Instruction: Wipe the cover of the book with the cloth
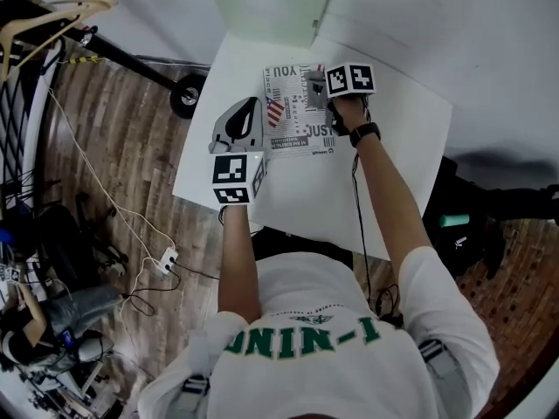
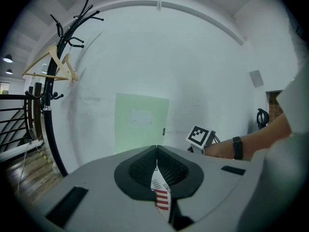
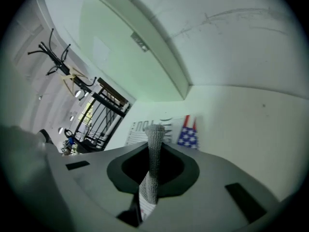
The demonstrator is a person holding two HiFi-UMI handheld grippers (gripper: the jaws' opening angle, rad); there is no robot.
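Gripping left edge of book (image 1: pixel 293 120) in left gripper (image 2: pixel 157 151) jaws; clenching grey cloth (image 3: pixel 154 151) in right gripper (image 3: pixel 153 141) jaws over book's far right corner, on white tabletop (image 1: pixel 393 155).

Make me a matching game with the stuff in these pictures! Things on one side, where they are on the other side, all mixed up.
Things:
1. cloth
2. book
3. watch
4. green box

Places:
A. on the right wrist
B. at the far edge of the table
C. pinched by the left gripper
D. pinched by the right gripper

Pairs: 1-D, 2-C, 3-A, 4-B
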